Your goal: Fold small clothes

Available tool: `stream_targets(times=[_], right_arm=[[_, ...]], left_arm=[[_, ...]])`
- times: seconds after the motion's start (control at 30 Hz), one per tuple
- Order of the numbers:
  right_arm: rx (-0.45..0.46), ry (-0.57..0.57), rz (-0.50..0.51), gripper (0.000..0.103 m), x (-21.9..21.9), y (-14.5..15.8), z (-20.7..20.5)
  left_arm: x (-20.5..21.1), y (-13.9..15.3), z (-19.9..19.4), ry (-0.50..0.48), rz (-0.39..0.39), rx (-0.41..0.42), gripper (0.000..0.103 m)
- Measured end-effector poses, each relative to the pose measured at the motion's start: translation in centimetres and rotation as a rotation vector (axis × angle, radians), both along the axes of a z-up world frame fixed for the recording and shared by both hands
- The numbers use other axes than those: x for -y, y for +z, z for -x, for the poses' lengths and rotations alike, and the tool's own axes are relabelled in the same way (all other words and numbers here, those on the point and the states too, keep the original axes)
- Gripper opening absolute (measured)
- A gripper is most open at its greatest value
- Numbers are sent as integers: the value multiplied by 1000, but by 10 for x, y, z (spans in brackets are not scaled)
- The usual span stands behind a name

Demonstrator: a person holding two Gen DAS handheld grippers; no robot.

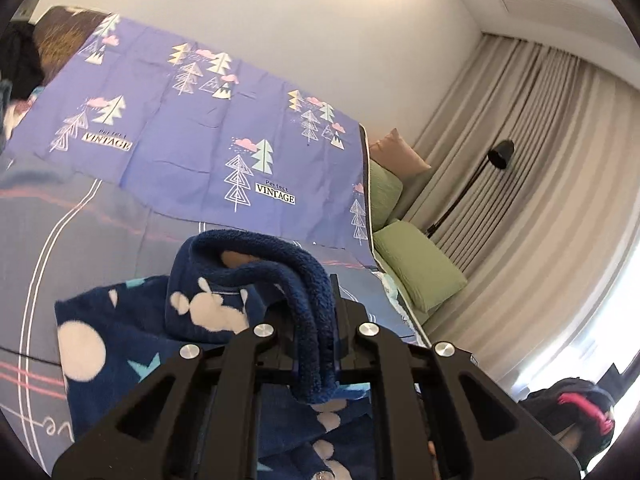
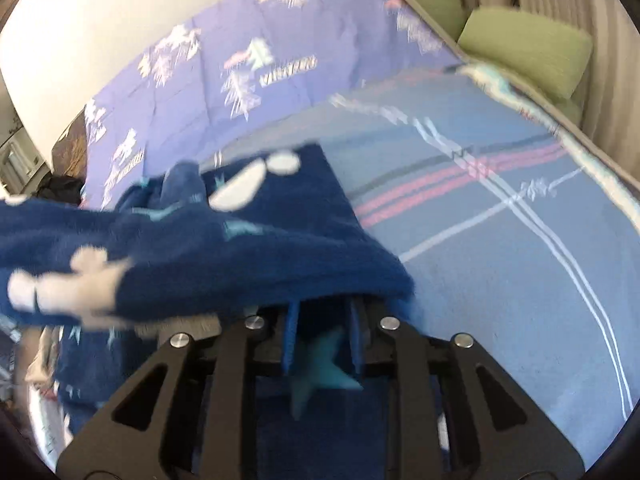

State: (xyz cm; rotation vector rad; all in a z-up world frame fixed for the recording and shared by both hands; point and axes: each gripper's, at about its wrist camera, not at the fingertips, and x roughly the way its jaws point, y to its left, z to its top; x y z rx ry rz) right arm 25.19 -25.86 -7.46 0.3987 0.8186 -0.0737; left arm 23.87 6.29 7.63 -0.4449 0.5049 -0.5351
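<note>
Clamping a thick fold of the navy fleece garment (image 1: 208, 320), the left claw (image 1: 320, 320) is tilted toward wall and curtains (image 1: 520, 160), a view the right camera lacks. The right claw (image 2: 322, 320) is closed on the same fleece, blurred there. White rabbits and teal stars pattern it; its rest lies on the bed (image 2: 500, 280).

Left tool (image 1: 320, 320) and right tool (image 2: 324, 320) are both clamped on fabric.
</note>
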Motion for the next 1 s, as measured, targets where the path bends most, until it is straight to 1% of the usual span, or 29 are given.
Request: stream_targets(times=[0.03,0.1,0.13,0.2,0.33,0.4,0.43,0.47,0.5,0.53,0.57,0.6,0.63,0.67,0.7,0.73,0.77,0.8,0.83,0.87,0.9,0.93,0.97,1.0], right_arm=[[-9,14,-8,22,2,-1,2],[1,49,12,22,4,3,13],[12,66,31,25,1,5,18],[44,95,70,34,-2,13,32],[90,204,115,36,-10,30,52],[119,220,127,45,-13,37,60],[138,222,136,51,-15,42,63],[153,220,154,54,-16,45,64],[163,219,171,54,-17,47,65],[168,215,189,55,-19,49,65],[170,210,198,55,-20,50,64],[172,212,196,55,-20,51,61],[177,215,193,55,-20,53,59],[185,219,197,52,-23,56,57],[197,224,201,47,-26,59,54],[209,238,202,35,-31,62,51],[221,269,193,28,-37,64,46],[230,302,177,28,-44,65,41],[233,320,165,28,-49,66,37],[216,360,135,28,-58,62,26],[178,381,99,28,-61,56,15],[126,378,66,27,-61,47,3],[67,355,56,26,-59,34,-7],[27,337,53,20,-56,25,-13]], left_arm=[[1,0,1,0,-13,2,11],[-2,-4,6,12,-35,13,11],[-6,-7,8,22,-44,13,11],[-14,-14,10,44,-60,1,11],[-40,-38,8,102,-92,-68,11],[-51,-53,8,132,-118,-105,11],[-57,-64,7,150,-136,-133,12],[-64,-78,5,190,-176,-168,17],[-66,-87,2,239,-221,-193,33],[-70,-94,1,301,-266,-217,45],[-77,-100,2,415,-309,-237,53],[-80,-101,3,446,-305,-235,53],[-80,-99,4,433,-290,-232,53],[-79,-95,4,400,-264,-226,53],[-74,-87,4,349,-231,-208,53],[-67,-81,4,300,-211,-189,53],[-57,-78,4,250,-199,-179,53],[-43,-77,2,187,-207,-181,53],[-26,-82,-2,140,-246,-195,53],[-11,-90,-7,126,-312,-215,53],[-1,-102,-11,132,-375,-239,53],[5,-114,-16,135,-412,-267,53],[10,-137,-22,140,-466,-324,53],[10,-146,-22,141,-485,-323,54]])
